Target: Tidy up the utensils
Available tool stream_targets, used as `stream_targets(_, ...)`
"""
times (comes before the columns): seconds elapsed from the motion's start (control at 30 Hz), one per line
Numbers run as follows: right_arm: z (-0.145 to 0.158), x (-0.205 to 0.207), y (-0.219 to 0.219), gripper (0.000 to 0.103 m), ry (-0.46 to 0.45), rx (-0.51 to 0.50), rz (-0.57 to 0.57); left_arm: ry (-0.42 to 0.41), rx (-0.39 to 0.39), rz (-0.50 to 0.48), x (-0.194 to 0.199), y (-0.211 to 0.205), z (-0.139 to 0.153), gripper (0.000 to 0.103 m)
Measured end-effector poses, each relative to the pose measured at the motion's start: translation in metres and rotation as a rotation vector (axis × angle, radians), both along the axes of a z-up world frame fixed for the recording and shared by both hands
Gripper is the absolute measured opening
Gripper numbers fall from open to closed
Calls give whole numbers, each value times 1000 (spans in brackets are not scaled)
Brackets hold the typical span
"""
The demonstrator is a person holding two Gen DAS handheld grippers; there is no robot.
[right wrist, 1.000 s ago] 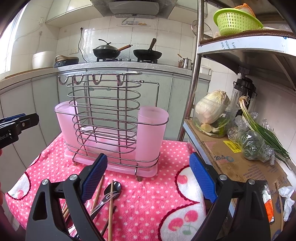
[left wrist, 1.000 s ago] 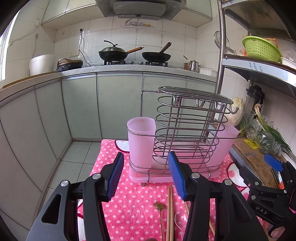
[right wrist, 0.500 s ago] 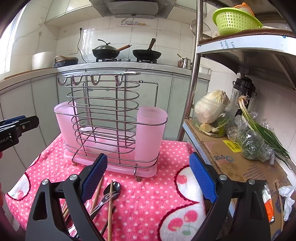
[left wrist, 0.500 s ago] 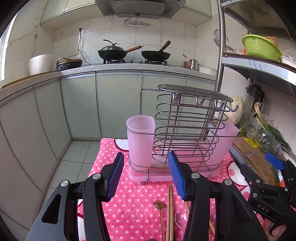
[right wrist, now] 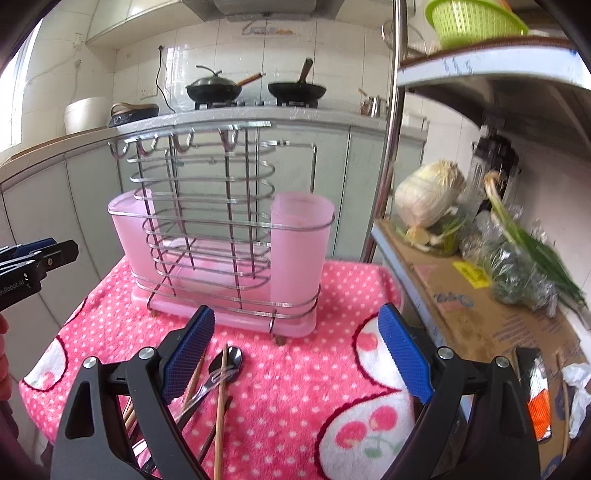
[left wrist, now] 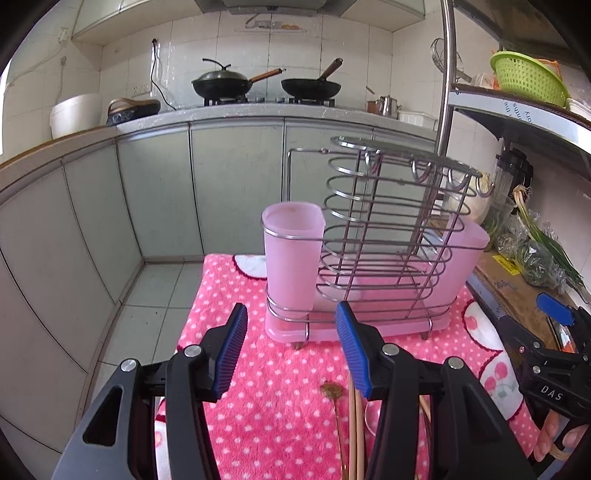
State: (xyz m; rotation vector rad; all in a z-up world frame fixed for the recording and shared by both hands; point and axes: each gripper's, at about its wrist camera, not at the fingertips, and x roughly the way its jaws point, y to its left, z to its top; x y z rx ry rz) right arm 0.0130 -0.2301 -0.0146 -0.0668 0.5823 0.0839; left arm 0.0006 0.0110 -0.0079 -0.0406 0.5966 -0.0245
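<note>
A wire utensil rack (left wrist: 384, 236) (right wrist: 207, 206) with two pink cups stands on a pink dotted cloth (left wrist: 280, 384) (right wrist: 295, 376). One pink cup (left wrist: 291, 258) (right wrist: 299, 251) sits at its near end. Loose utensils lie on the cloth in front: wooden chopsticks (right wrist: 221, 402) (left wrist: 355, 432), a spoon (right wrist: 225, 363), a fork (right wrist: 207, 384) and a small brass spoon (left wrist: 331, 392). My left gripper (left wrist: 291, 350) is open above the cloth, empty. My right gripper (right wrist: 295, 354) is open wide and empty, with the utensils under its left finger.
A metal shelf unit at the right carries a cabbage (right wrist: 428, 195), green onions (right wrist: 524, 236), a cardboard sheet (right wrist: 480, 306) and a green basket (right wrist: 472, 18). Behind runs a counter with two woks (left wrist: 221, 83) on a stove. The floor drops off left of the cloth.
Both views have tilted slightly, so the rack and cloth sit a little differently in frame. Both grippers stay open and empty; the utensils have not moved.
</note>
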Motion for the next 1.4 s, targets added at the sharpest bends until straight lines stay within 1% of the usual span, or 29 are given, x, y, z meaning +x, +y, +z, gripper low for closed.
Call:
stream_targets(0.1,-9,3,-2,90,61,27,22,27,-5,-23,0,2,-5,49)
stream_targets(0.17,-18,6,-2,86,120,42,46,54,-3,-42,1,3,-10,49)
stream_targets(0.23,-29,10,-2,73,189,61,75,81,-15,-62,2,5,-14,49)
stream_targets(0.27,-33,12,-1,70,218,71,84,93,-21,-70,2,6,-17,49)
stream_targets(0.33,-46,16,0,53,286,95,100,118,-32,-78,4,9,-23,49)
stream_targets(0.37,-51,17,1,48,311,109,108,138,-43,-81,5,10,-26,49)
stream_targets(0.4,-57,19,1,38,344,136,124,160,-59,-86,6,12,-29,49)
stream_targets(0.43,-62,20,2,32,375,159,135,179,-70,-93,8,13,-32,49)
stream_targets(0.5,-70,22,5,27,411,178,150,234,-97,-116,12,15,-42,49)
stream_targets(0.57,-77,22,10,26,439,192,170,277,-114,-135,17,13,-48,46)
stream_targets(0.63,-83,23,15,26,465,204,183,335,-141,-162,25,9,-59,37)
stream_targets(0.73,-91,27,21,26,496,199,189,432,-169,-195,37,1,-80,28)
stream_targets(0.8,-95,31,25,26,511,195,191,485,-175,-195,44,-5,-94,27)
stream_targets(0.87,-98,35,28,21,522,195,199,517,-172,-186,49,-8,-105,27)
stream_targets(0.9,-99,36,30,16,524,194,202,524,-170,-183,51,-9,-110,27)
stream_targets(0.97,-102,38,31,11,532,191,207,544,-143,-174,57,-15,-119,27)
stream_targets(1.0,-104,39,31,8,538,195,210,557,-143,-169,60,-16,-123,26)
stream_targets(1.07,-106,40,28,8,537,210,199,574,-158,-170,66,-20,-129,24)
stream_targets(1.23,-101,39,-1,7,527,240,123,578,-142,-174,74,-31,-134,21)
stream_targets(1.3,-100,39,-13,7,530,251,86,571,-118,-186,75,-37,-134,15)
stream_targets(1.33,-100,39,-18,7,533,255,72,568,-113,-184,77,-39,-134,8)
stream_targets(1.4,-100,39,-26,7,543,260,41,569,-121,-176,77,-37,-132,3)
